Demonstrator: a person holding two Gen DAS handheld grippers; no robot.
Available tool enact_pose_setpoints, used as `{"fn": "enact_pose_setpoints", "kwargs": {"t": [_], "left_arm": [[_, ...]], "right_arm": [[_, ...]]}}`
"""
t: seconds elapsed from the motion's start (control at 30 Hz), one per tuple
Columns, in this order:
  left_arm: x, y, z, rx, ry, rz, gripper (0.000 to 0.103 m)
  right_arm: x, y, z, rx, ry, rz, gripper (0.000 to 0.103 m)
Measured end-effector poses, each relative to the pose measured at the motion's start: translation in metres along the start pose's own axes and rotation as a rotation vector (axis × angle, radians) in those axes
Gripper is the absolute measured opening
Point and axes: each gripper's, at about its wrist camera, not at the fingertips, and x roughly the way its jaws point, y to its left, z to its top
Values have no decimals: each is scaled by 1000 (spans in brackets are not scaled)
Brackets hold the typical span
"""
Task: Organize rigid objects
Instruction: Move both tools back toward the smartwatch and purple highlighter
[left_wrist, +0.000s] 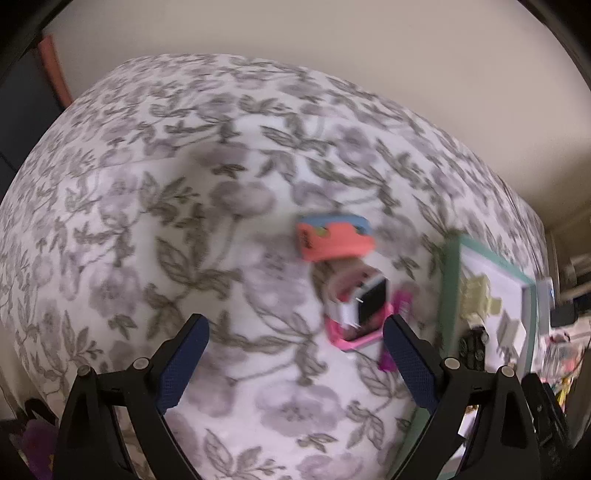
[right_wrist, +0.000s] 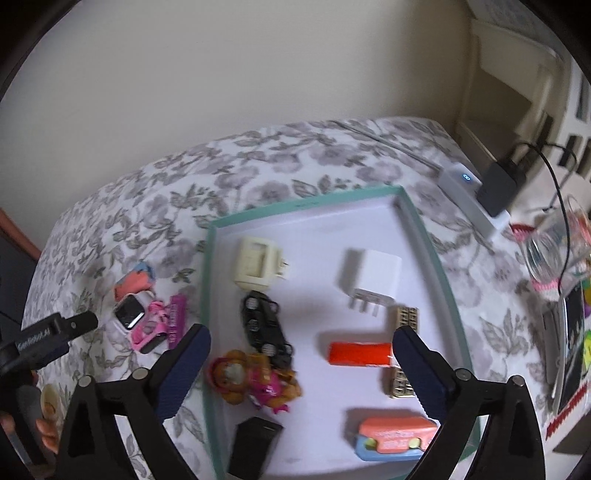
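Note:
A teal-rimmed white tray (right_wrist: 214, 280) lies on the floral cloth. It holds a cream plug adapter (right_wrist: 255, 267), a white charger (right_wrist: 373, 280), a black toy car (right_wrist: 266, 326), a red block (right_wrist: 360, 353), an orange and pink toy (right_wrist: 255, 380), a black box (right_wrist: 255, 443) and an orange-and-blue eraser (right_wrist: 391, 437). Left of the tray lie another orange-and-blue eraser (left_wrist: 332, 238), a smartwatch (left_wrist: 369, 302) and a pink item (left_wrist: 354, 338). My left gripper (left_wrist: 295, 354) is open and empty, just short of that pile. My right gripper (right_wrist: 301, 369) is open and empty above the tray.
The tray's left rim (left_wrist: 448, 295) shows at the right of the left wrist view. A white power strip with a black adapter (right_wrist: 495, 181) and a glass jar (right_wrist: 550, 247) stand right of the tray. A wall runs behind the table.

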Motion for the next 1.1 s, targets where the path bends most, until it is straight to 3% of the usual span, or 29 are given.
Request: {"fn": "enact_pose_setpoints", "kwargs": {"t": [0.33, 0.6, 0.97, 1.1], "left_arm": [[-4, 51, 19, -134, -18, 31, 95], [1, 54, 24, -143, -10, 15, 95], [15, 25, 23, -59, 34, -82, 96], [21, 14, 21, -35, 53, -129, 96]], "right_arm": [[2, 54, 5, -88, -27, 94, 101], [22, 93, 0, -170, 4, 112, 99], [51, 118, -7, -229, 68, 130, 72], [63, 122, -10, -235, 103, 136, 55]]}}
